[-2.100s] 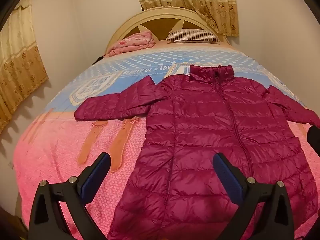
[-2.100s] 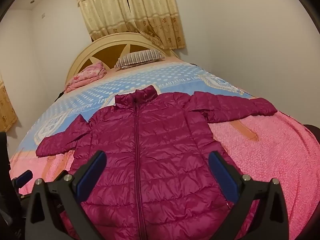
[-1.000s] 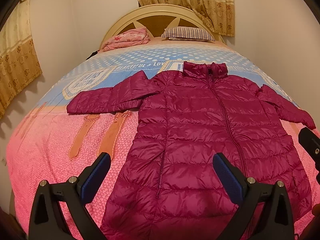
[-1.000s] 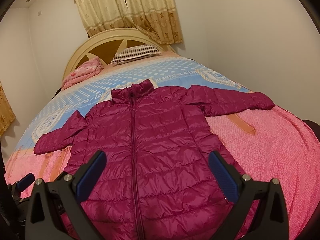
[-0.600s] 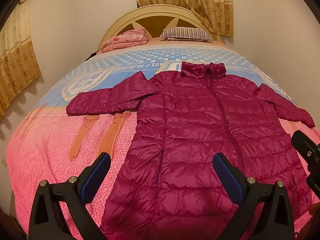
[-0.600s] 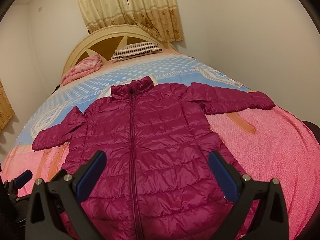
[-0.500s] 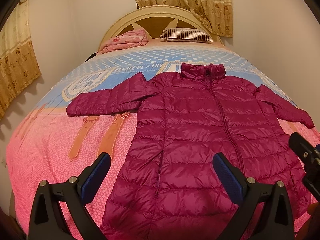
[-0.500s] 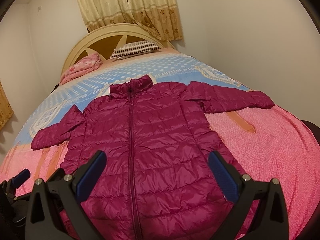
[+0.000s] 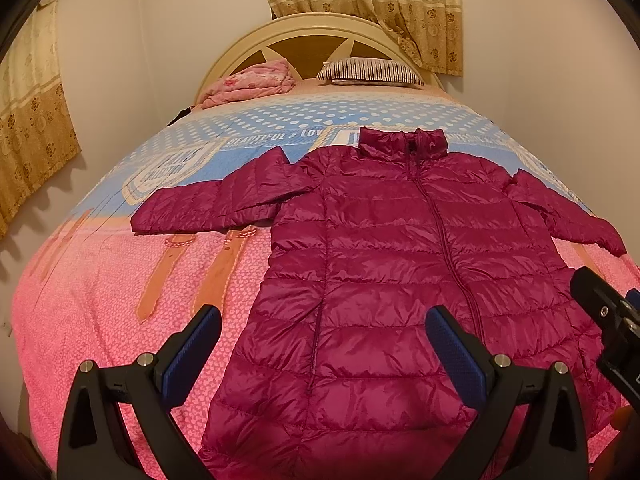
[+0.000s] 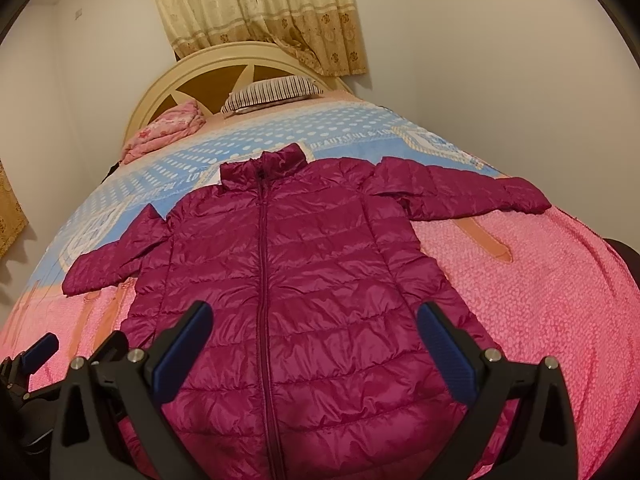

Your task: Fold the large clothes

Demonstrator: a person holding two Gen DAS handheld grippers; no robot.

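A magenta quilted jacket (image 9: 400, 280) lies spread flat, front up and zipped, on a bed (image 9: 100, 300) covered in pink and blue, its collar toward the far headboard (image 9: 308, 34) and both sleeves stretched out to left and right. The left gripper (image 9: 322, 344) hangs above the jacket's near hem, jaws wide apart and holding nothing, its blue pads (image 9: 188, 360) clear of the fabric. The right gripper (image 10: 314, 340) hovers over the hem as well, just as wide and just as empty. A striped pillow (image 9: 370, 70) and a folded pink quilt (image 9: 248, 84) rest at the far end, below gold patterned curtains (image 9: 360, 4).
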